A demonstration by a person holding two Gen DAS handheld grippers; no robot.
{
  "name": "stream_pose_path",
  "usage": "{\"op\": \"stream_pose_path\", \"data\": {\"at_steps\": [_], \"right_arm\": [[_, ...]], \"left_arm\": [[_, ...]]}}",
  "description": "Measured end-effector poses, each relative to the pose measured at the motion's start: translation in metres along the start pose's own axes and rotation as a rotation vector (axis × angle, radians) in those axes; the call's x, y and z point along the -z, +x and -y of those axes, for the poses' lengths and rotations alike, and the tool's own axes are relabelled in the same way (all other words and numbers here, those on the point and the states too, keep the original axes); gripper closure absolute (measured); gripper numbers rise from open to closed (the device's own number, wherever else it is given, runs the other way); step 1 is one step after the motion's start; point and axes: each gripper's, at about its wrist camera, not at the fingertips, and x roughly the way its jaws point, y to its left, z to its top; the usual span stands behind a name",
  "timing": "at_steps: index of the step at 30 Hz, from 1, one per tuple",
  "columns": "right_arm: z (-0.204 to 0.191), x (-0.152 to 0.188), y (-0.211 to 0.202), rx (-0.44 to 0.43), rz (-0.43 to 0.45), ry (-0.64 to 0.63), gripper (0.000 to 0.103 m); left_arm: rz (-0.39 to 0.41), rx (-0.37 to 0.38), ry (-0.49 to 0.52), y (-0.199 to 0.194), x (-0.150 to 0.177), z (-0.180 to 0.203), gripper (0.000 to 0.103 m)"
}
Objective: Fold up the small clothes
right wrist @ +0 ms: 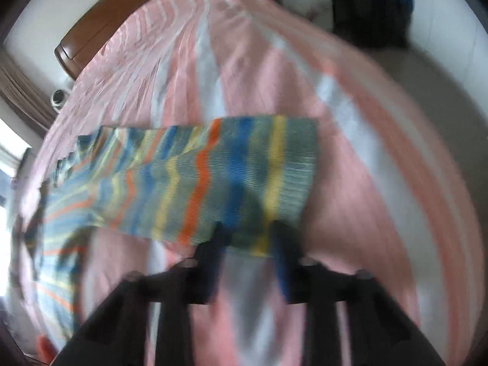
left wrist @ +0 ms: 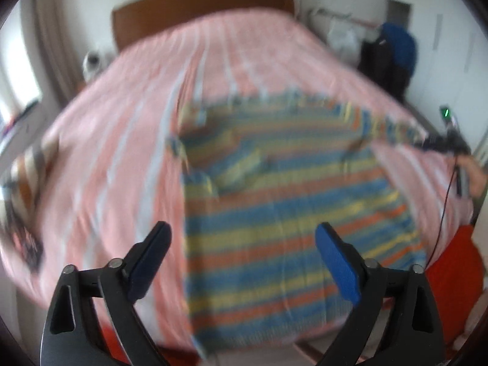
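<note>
Pink-and-white striped cotton covers the wide bed (left wrist: 128, 140), and on that bedspread lies the small knitted garment with blue, yellow, orange and green stripes (left wrist: 289, 219), spread flat on the half of the bed away from the brown wooden headboard (left wrist: 201, 3). One sleeve (left wrist: 381, 122) of the garment stretches out sideways toward the bed's edge.

The left gripper (left wrist: 244, 238), black with blue finger pads (left wrist: 338, 265), hovers above the garment's lower body with its jaws spread wide and nothing between them.

In the right wrist view, which is badly blurred, the right gripper (right wrist: 248, 231) sits at the cuff end of the striped sleeve (right wrist: 213, 177). Its two fingers are parted by a moderate gap, their tips touching or overlapping the cuff's edge; whether they actually pinch the cloth cannot be told. In the left wrist view, the right gripper (left wrist: 439, 145) is at the far end of the sleeve.

Beside the bed, beyond the sleeve, dark and blue clothing (left wrist: 393, 52) hangs near the white wall.
</note>
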Motion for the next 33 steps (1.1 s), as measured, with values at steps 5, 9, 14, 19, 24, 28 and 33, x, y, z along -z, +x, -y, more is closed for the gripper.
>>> {"op": "stream_pose_path", "data": {"at_steps": [5, 9, 14, 19, 24, 28, 33], "right_arm": [[-0.024, 0.045, -0.066, 0.012, 0.154, -0.084, 0.058], [-0.054, 0.095, -0.098, -0.015, 0.244, -0.136, 0.054], [-0.075, 0.158, -0.113, -0.064, 0.281, -0.155, 0.054], [-0.105, 0.184, -0.107, -0.059, 0.287, -0.280, 0.054], [-0.120, 0.188, -0.111, -0.048, 0.335, -0.331, 0.054], [-0.124, 0.193, -0.097, -0.046, 0.294, -0.358, 0.054], [-0.126, 0.195, -0.082, -0.058, 0.239, -0.354, 0.054]], "left_arm": [[-0.059, 0.161, 0.275, 0.059, -0.039, 0.017, 0.001], [-0.234, 0.033, 0.400, 0.175, -0.026, 0.023, 0.010], [-0.283, 0.100, 0.096, 0.226, -0.024, -0.024, 0.027], [-0.240, 0.088, -0.146, 0.203, -0.038, -0.070, 0.100], [-0.083, -0.045, -0.529, 0.145, -0.035, -0.191, 0.100], [-0.107, -0.263, -0.676, 0.144, -0.008, -0.267, 0.101], [-0.193, -0.345, -0.725, 0.179, 0.013, -0.290, 0.101]]}}
